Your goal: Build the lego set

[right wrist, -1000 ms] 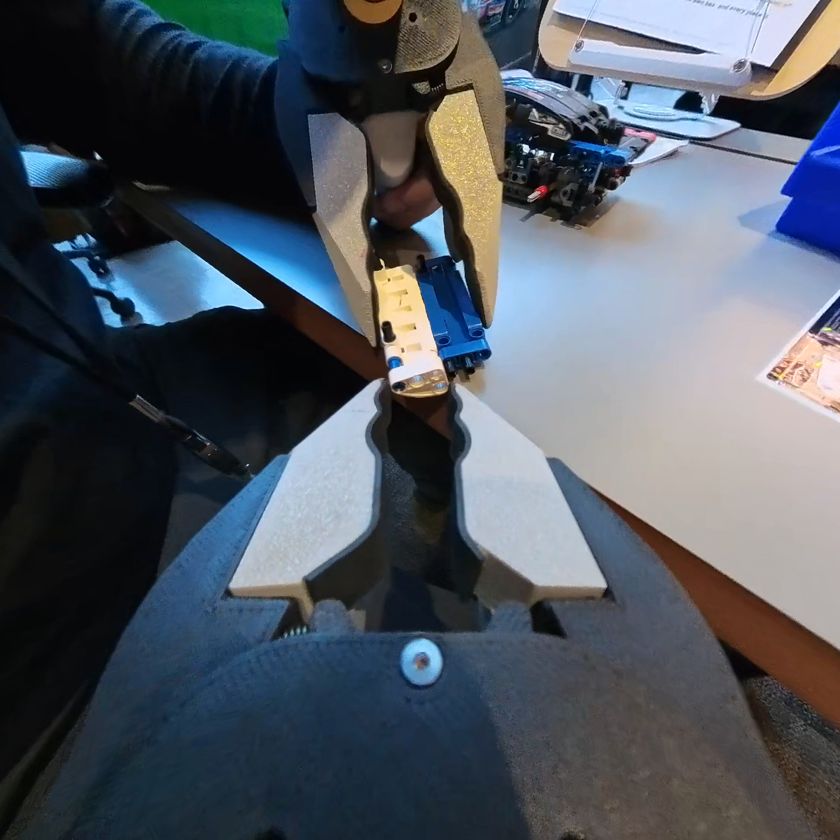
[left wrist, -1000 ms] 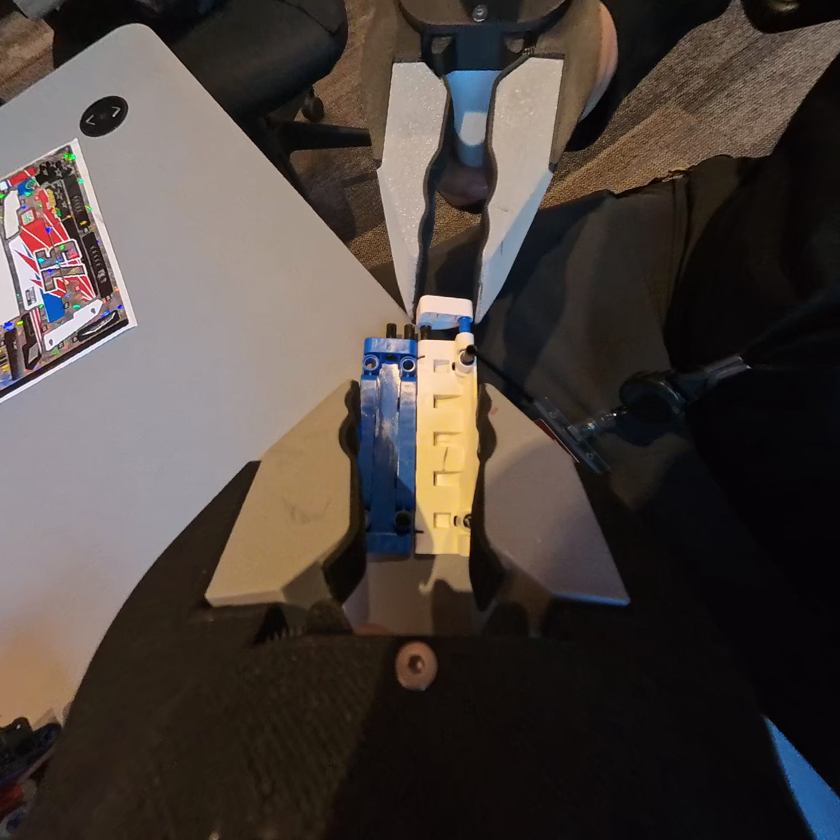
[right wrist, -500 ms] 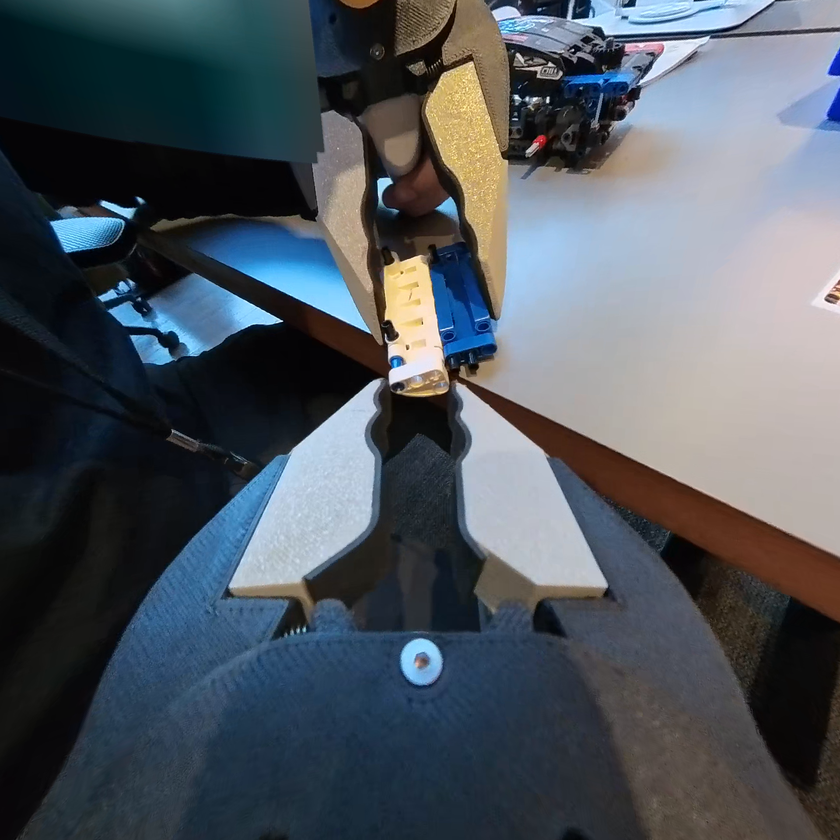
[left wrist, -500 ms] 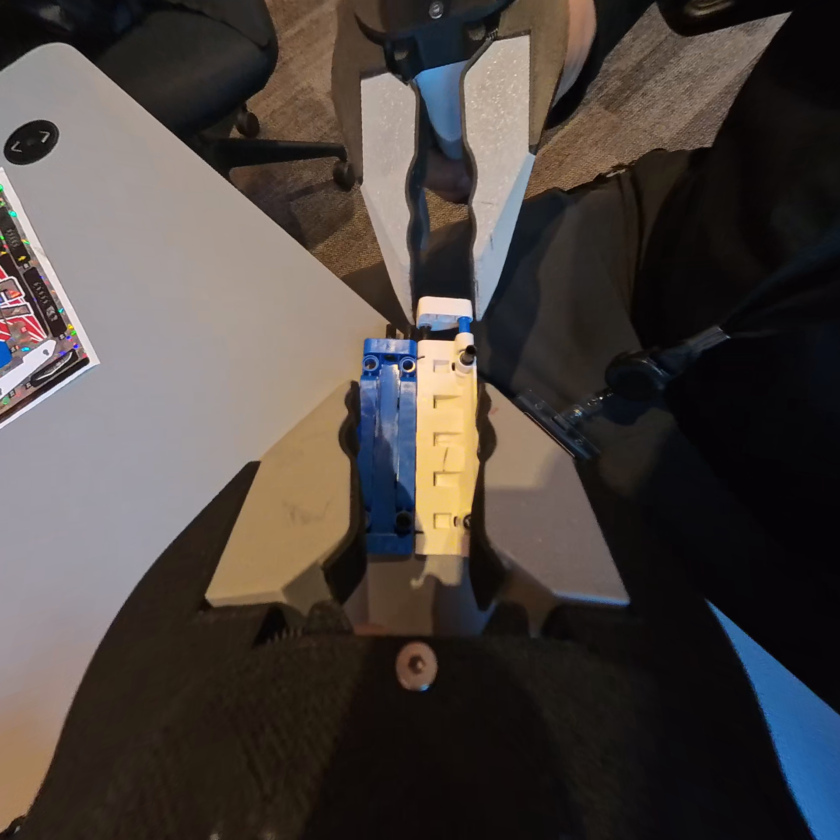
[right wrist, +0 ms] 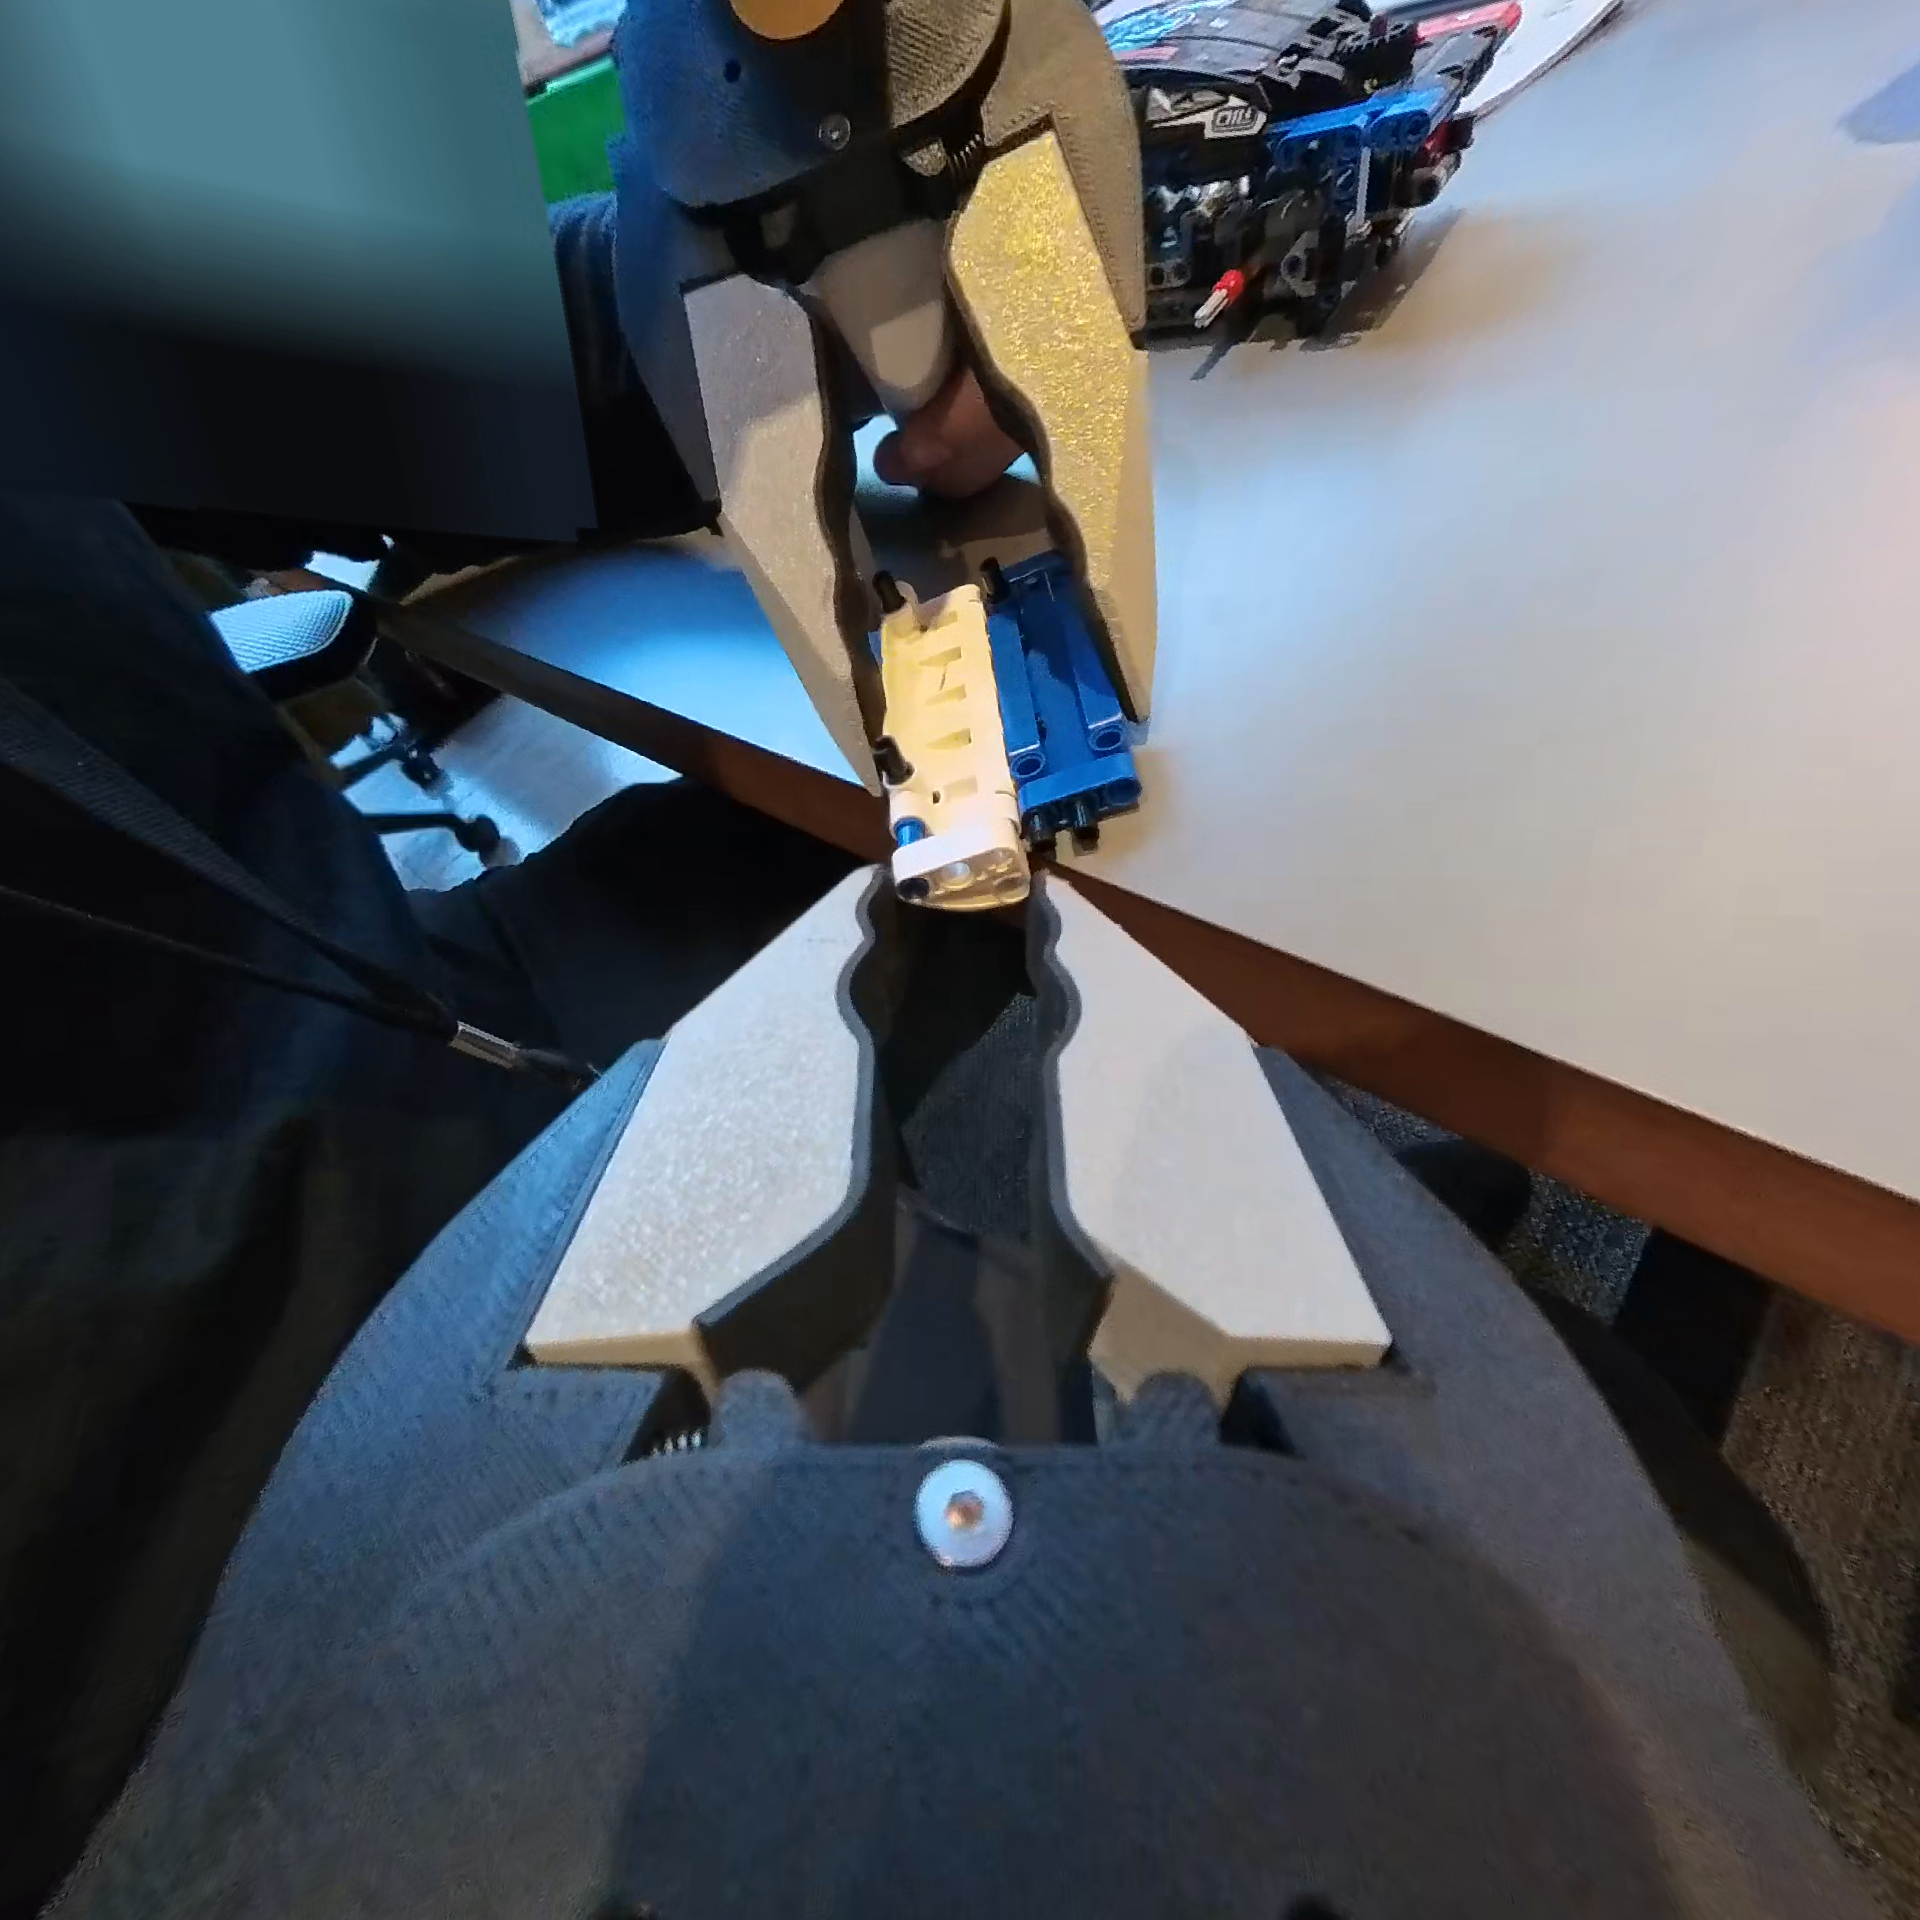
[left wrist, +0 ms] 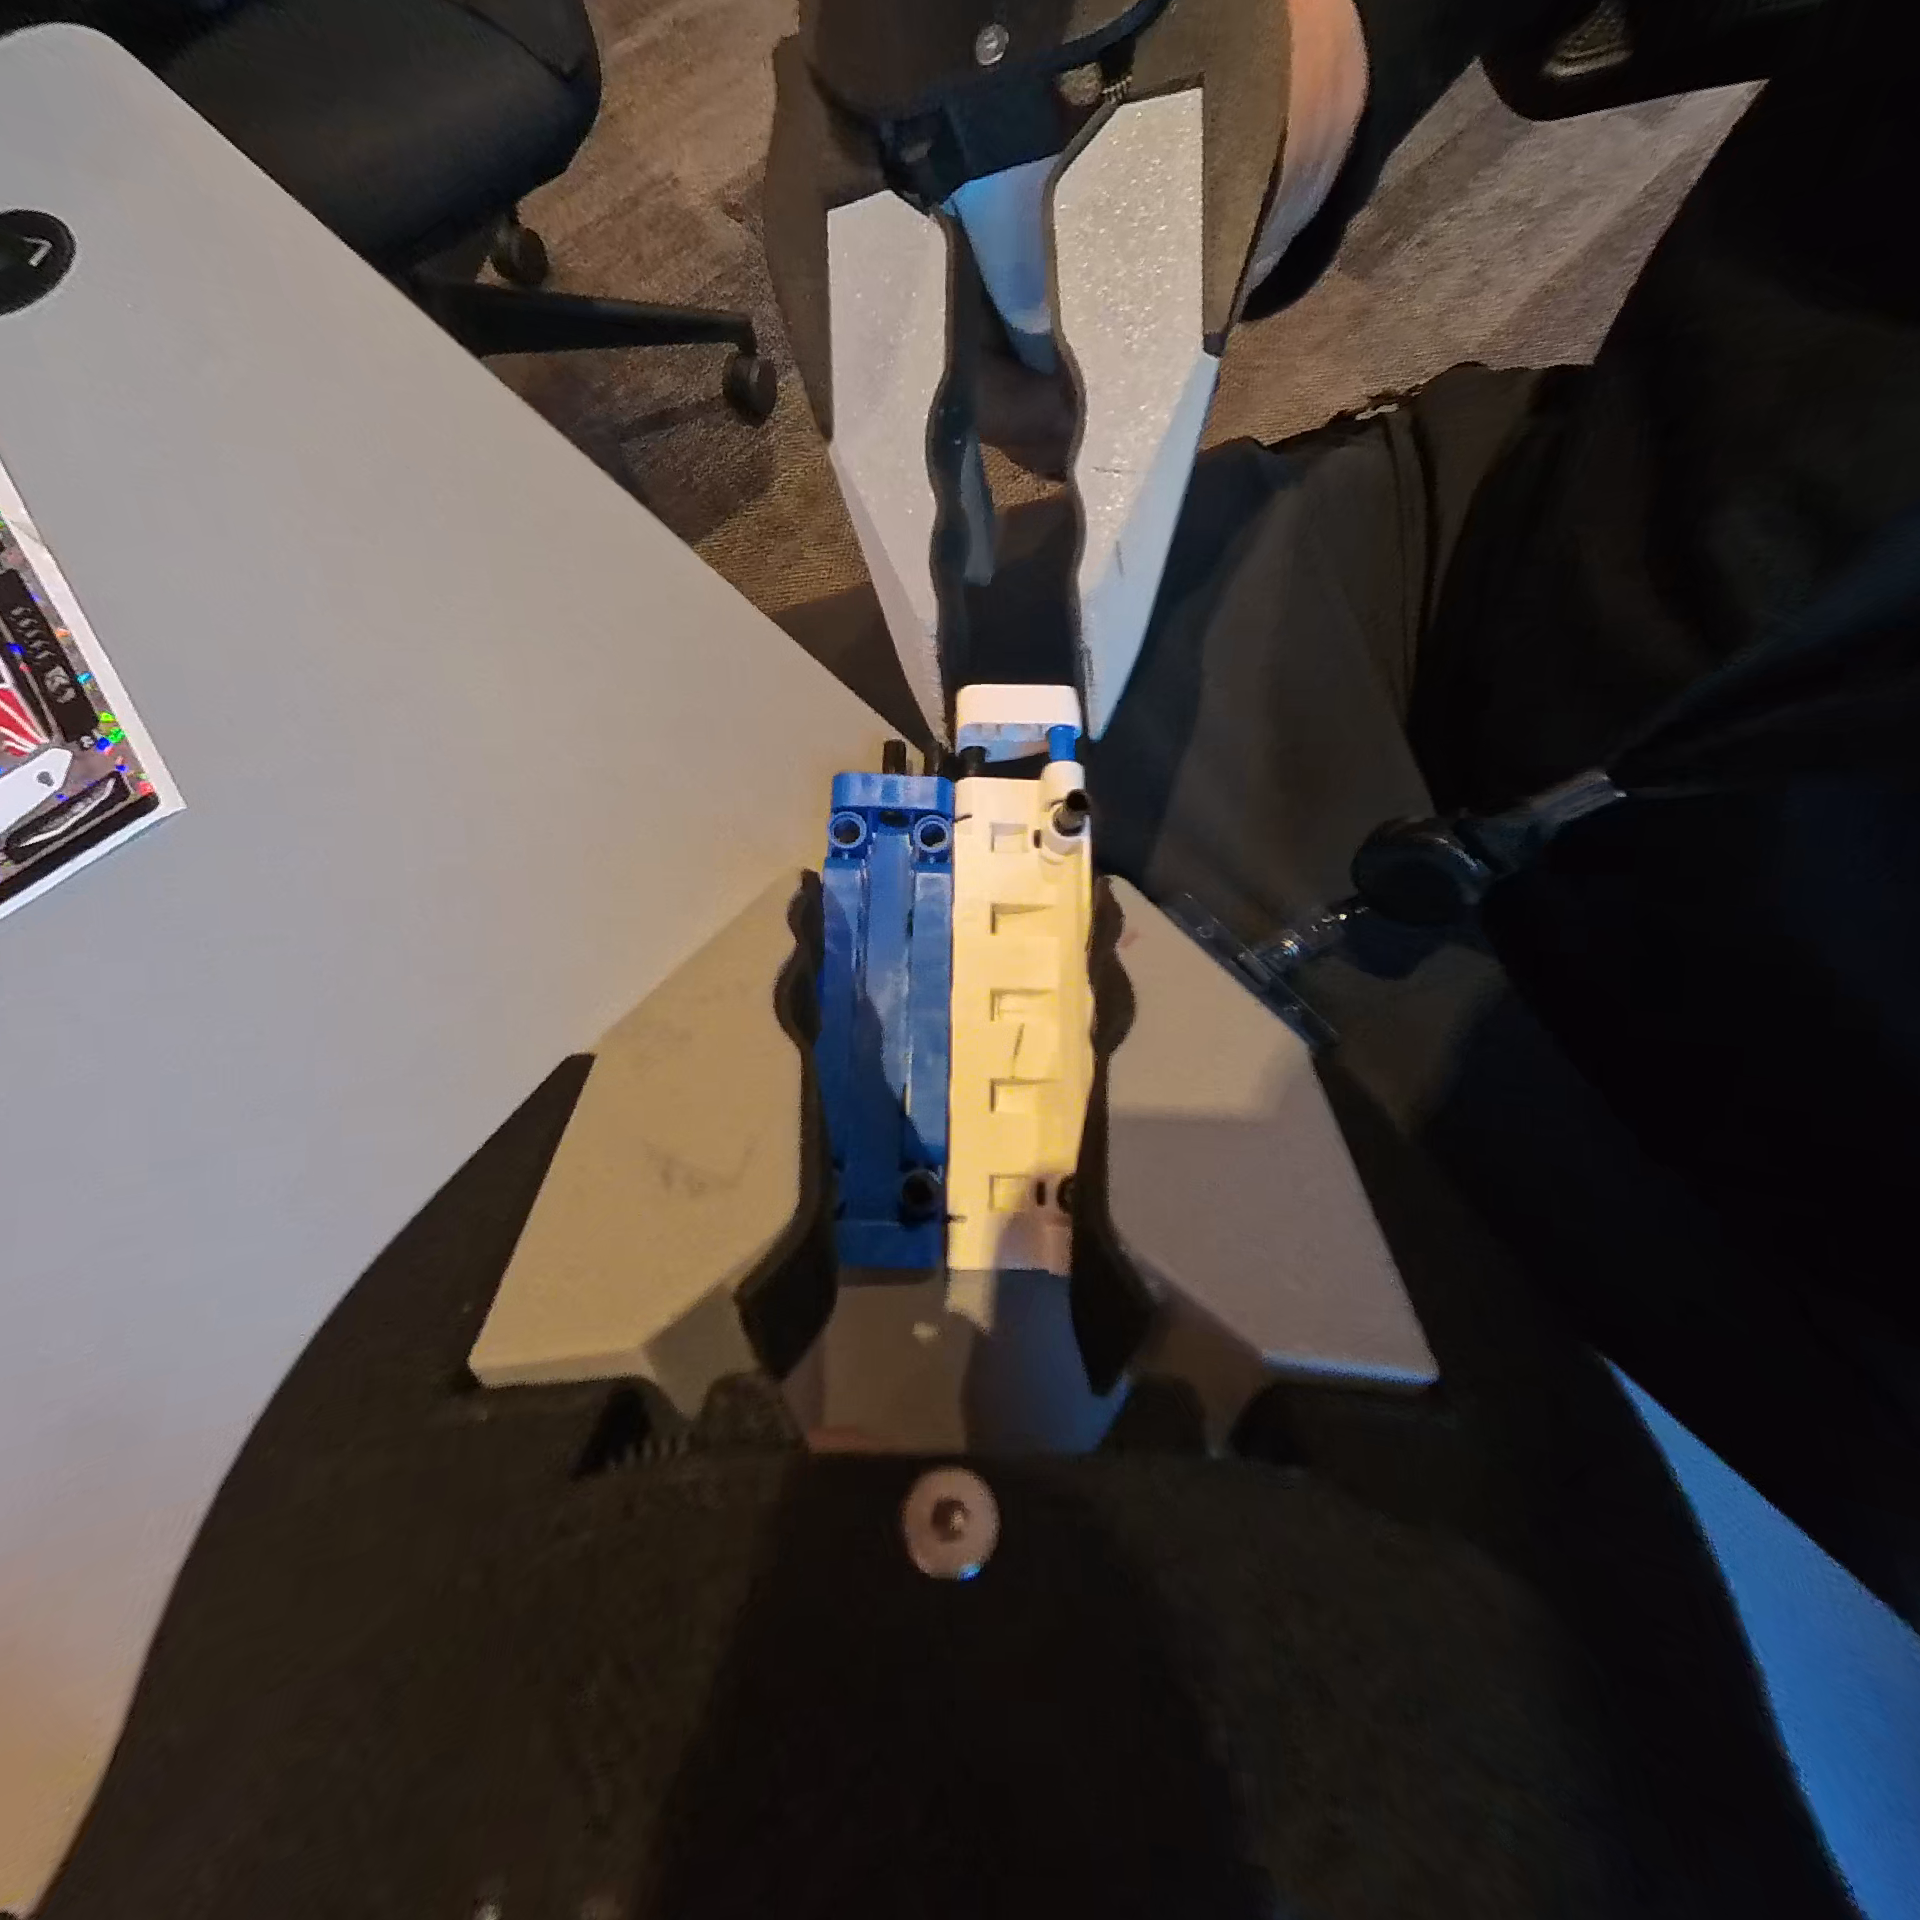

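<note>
My left gripper is shut on a lego sub-assembly, a blue beam frame beside a white panel, held lengthwise between its fingers off the table's corner. A small white connector on a blue pin sticks out of the panel's far end. My right gripper faces it, fingertips closed on that connector. In the right wrist view the right gripper pinches the connector. Behind it the left gripper holds the assembly.
The grey table has a printed instruction sheet at its left. A partly built black and blue lego car stands farther back on the table. A chair base and the person's dark clothing lie below. Less than 4 cm separates the two grippers' tips.
Both grippers have stayed closed on the assembly and the connector. The pair has drifted, so the instruction sheet slides out to the left in the left wrist view. The table edge sits higher in the right.
</note>
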